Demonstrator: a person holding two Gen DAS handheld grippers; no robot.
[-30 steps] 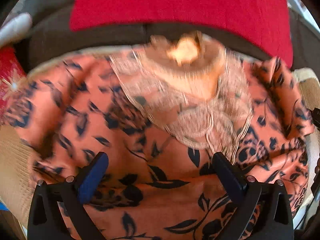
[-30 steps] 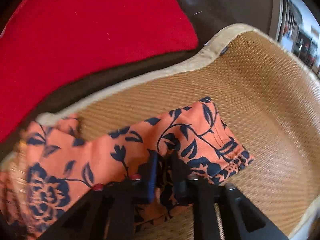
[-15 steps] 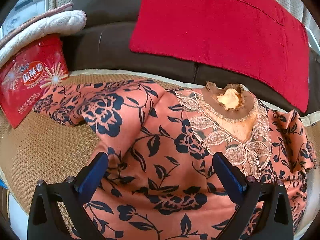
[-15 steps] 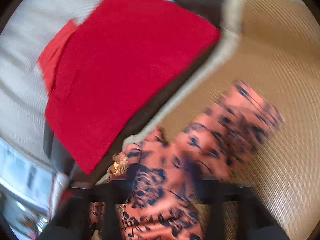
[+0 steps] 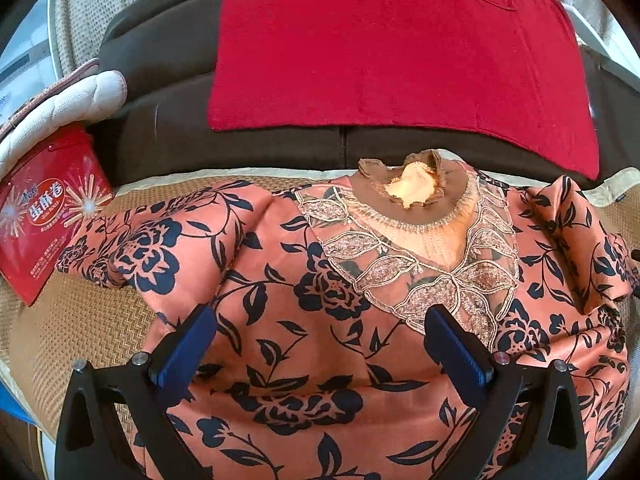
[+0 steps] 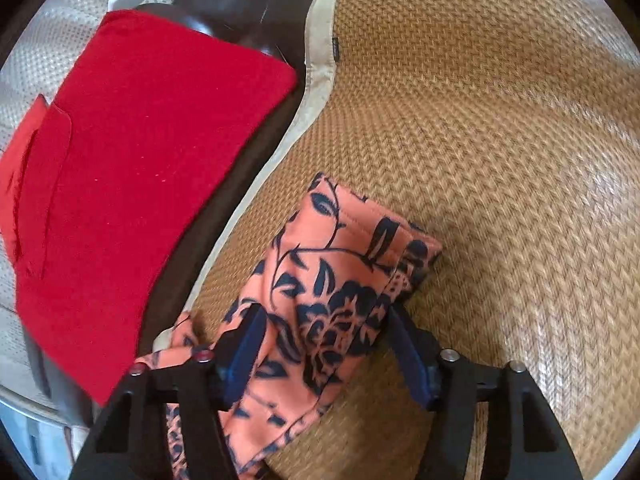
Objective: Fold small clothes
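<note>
A: Blouse (image 5: 304, 320) lies face up on the woven mat (image 5: 80, 320), collar (image 5: 412, 188) toward the sofa back. Red snack bag (image 5: 44, 216) left of the blouse.

B: Left gripper (image 5: 320, 352)?

A: Spread wide above the blouse front, holding nothing.

B: Right gripper (image 6: 324, 348)?

A: At the blouse's right side. Jaws have just been closing, with the right sleeve (image 6: 344, 264) between them. Pads don't look pressed on it yet; fabric sits loose.

B: Advice for this step?

A: Probably a sleeve fold. Pinch near the cuff, catch both layers, carry it straight across the blouse front, and lay it flat without bunching.
</note>
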